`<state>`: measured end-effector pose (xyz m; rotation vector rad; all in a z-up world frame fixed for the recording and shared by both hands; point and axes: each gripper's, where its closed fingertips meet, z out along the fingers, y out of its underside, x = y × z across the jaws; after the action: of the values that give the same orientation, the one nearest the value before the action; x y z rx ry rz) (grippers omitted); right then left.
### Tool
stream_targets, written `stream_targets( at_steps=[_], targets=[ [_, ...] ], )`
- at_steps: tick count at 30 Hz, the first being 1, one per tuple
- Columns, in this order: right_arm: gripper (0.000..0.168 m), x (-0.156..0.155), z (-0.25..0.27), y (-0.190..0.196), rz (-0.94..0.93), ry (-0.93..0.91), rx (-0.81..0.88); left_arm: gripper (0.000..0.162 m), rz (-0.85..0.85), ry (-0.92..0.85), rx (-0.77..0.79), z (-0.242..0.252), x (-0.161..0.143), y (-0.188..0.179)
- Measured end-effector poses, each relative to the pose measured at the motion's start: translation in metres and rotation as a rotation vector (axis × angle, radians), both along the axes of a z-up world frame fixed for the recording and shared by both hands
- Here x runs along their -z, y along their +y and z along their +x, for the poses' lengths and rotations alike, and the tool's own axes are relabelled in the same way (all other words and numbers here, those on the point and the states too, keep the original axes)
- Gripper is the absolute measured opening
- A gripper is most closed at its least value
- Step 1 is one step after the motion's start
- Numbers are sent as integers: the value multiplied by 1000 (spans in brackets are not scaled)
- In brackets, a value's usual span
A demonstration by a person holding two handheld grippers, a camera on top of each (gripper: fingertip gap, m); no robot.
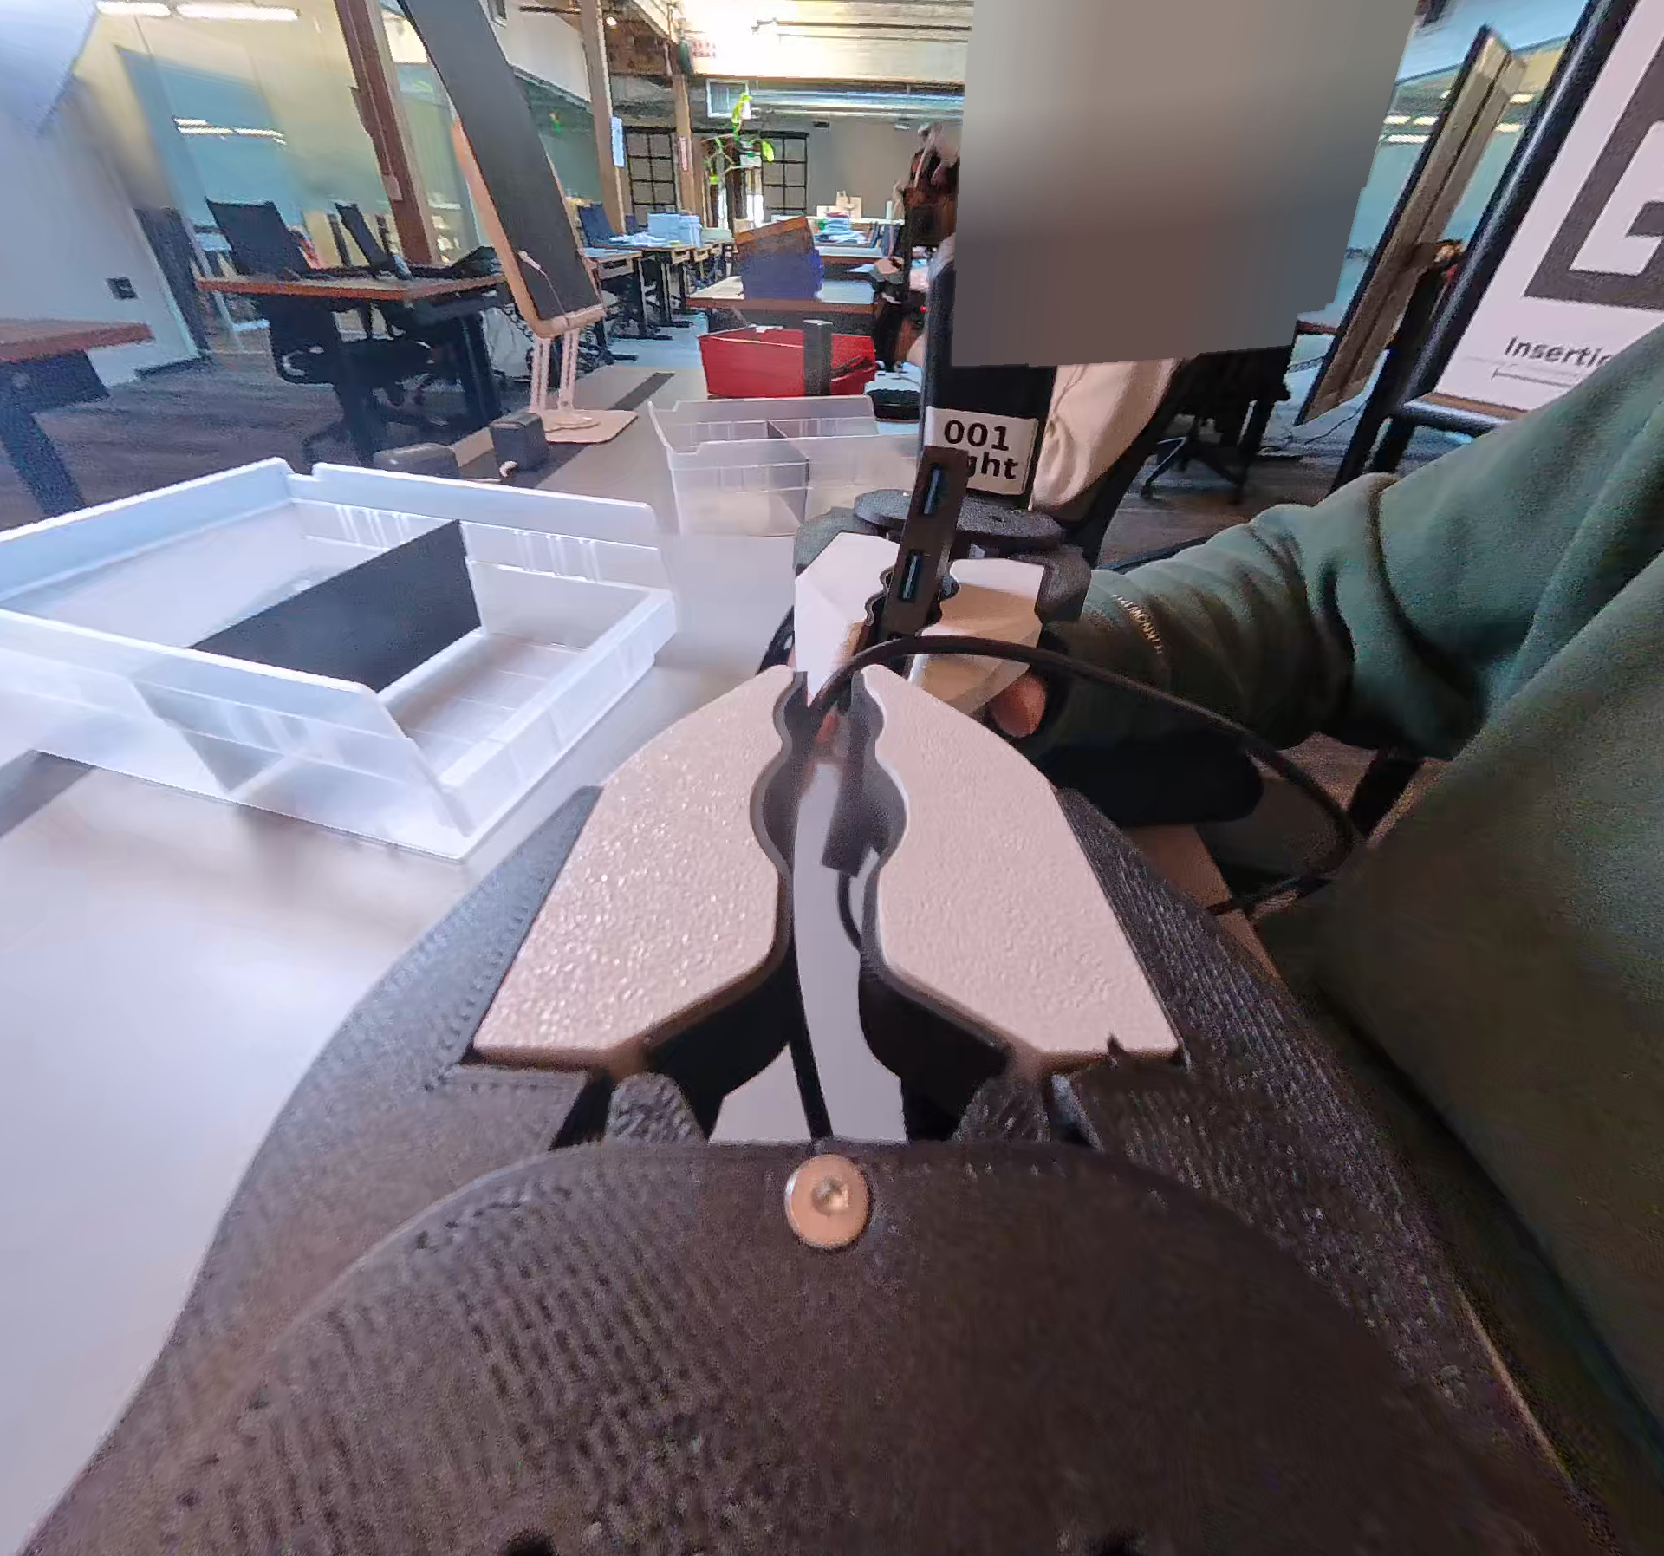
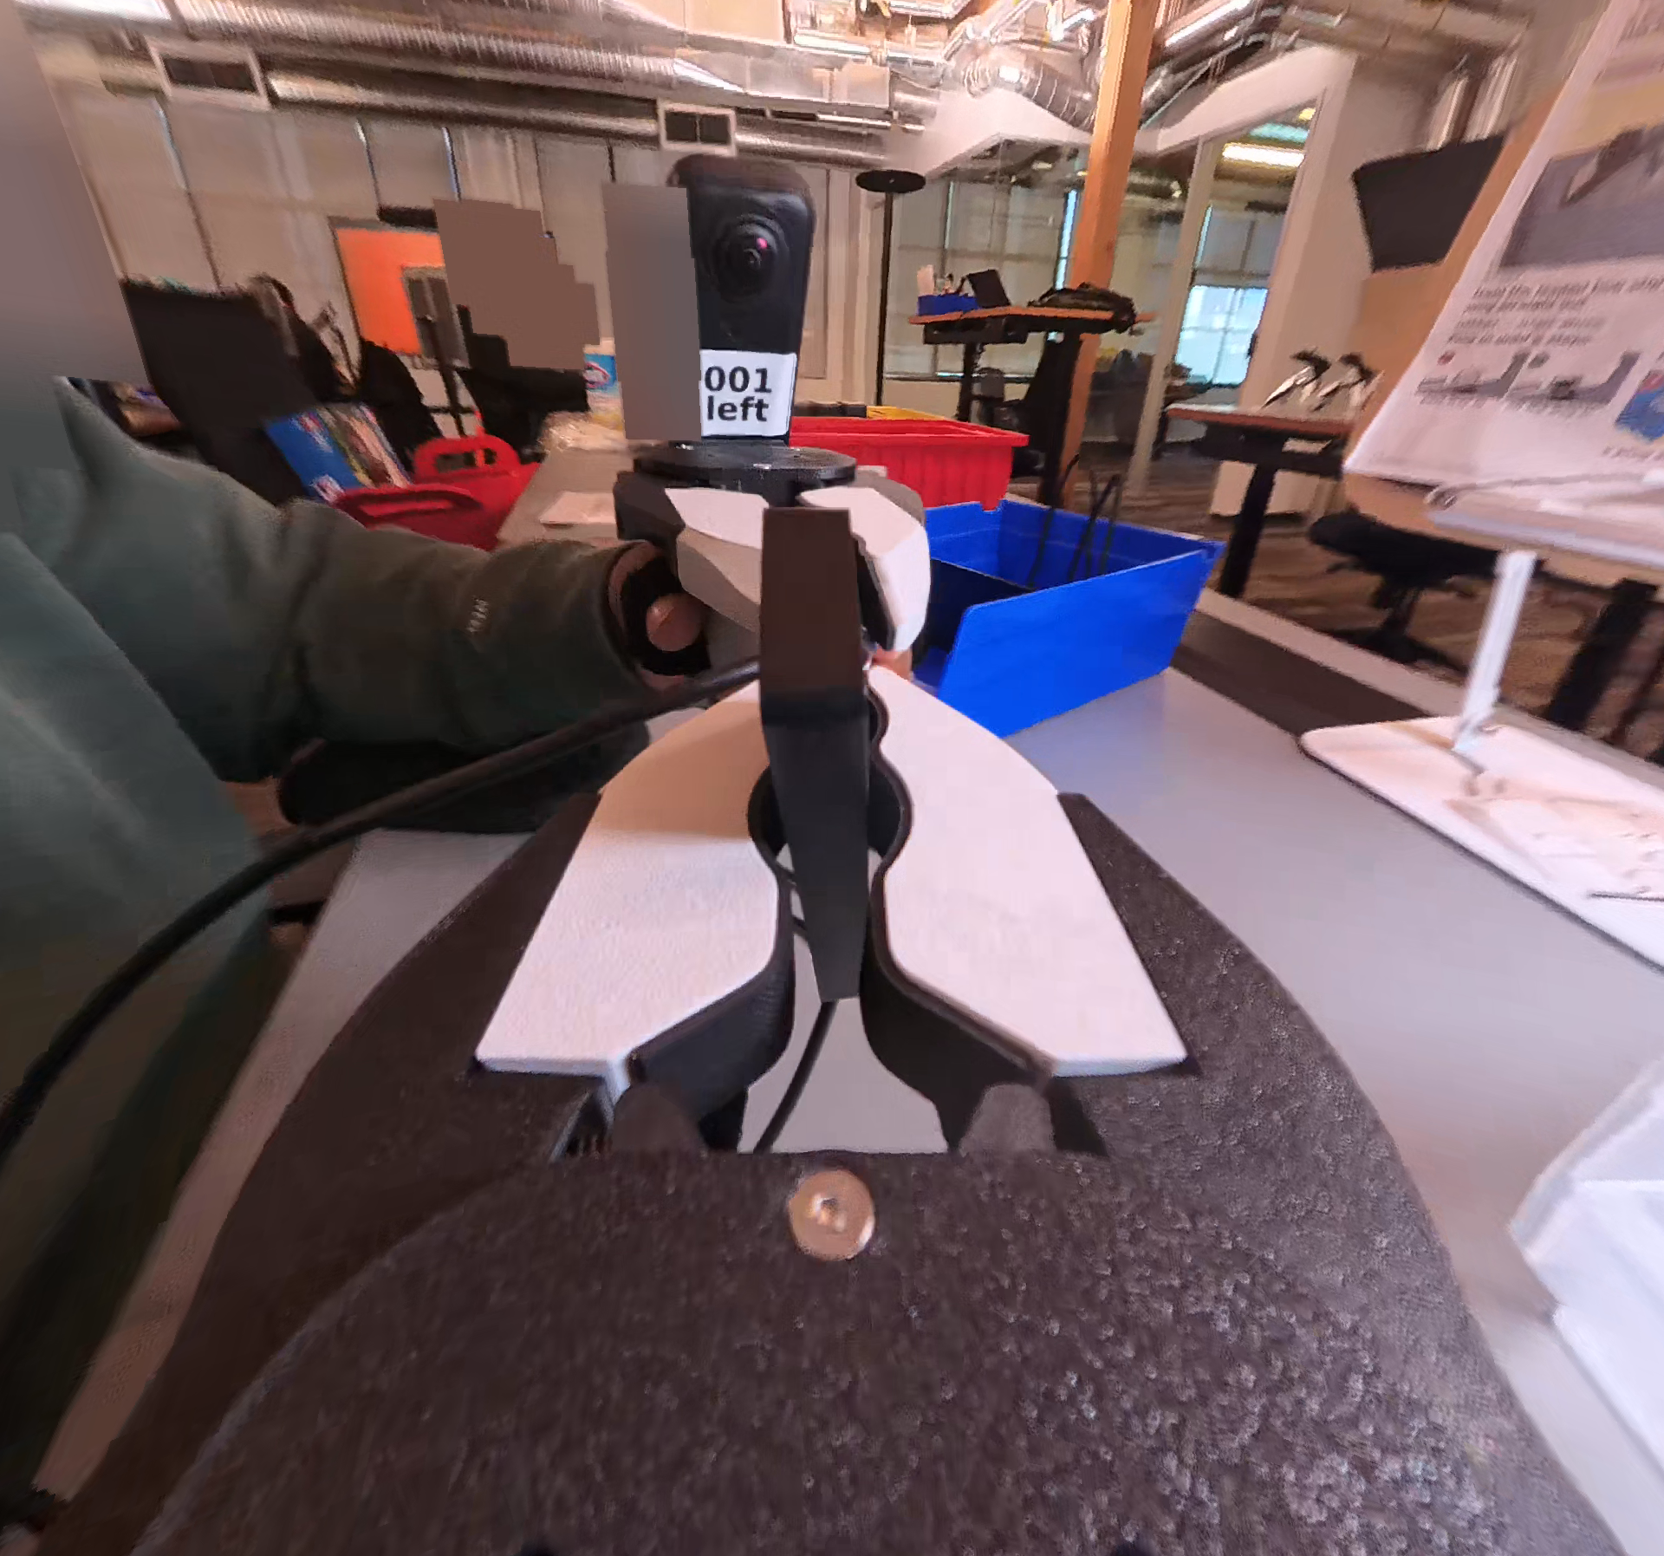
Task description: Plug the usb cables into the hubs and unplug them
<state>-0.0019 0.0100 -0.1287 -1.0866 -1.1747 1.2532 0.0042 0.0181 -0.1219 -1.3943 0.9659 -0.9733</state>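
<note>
Left gripper (image 1: pixel 833 702) pinches USB plug (image 1: pixel 851 810); right gripper (image 2: pixel 824 702) pinches hub (image 2: pixel 810 756). Clear tray (image 1: pixel 558 666) holds black divider (image 1: pixel 351 612); blue bin (image 2: pixel 1062 639) contents unclear.

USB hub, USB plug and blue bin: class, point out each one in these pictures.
USB hub (image 2: pixel 815 756): right wrist view, its dark back face between the fingers.
USB plug (image 1: pixel 851 801): left wrist view, its black moulded body.
Blue bin (image 2: pixel 1062 639): right wrist view, its front wall.

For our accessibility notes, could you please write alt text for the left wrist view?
The left gripper is shut on a black USB plug, facing a black hub with two blue ports held upright by the right gripper. The cable loops right past a green sleeve; clear plastic trays sit left on the table.
</note>
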Motion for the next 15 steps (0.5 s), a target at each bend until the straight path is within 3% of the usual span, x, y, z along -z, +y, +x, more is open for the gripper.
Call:
stream_targets(
  at_steps=[4,10,15],
  targets=[
    [13,0,0,-1,195,-13,99,8,-98,-41,56,3,2,-3],
    [14,-3,1,-4,338,-18,150,6,-299,-83,133,8,12,-5],
    [8,1,4,1,303,-54,134,7,-415,-145,130,9,14,0]
  ],
)
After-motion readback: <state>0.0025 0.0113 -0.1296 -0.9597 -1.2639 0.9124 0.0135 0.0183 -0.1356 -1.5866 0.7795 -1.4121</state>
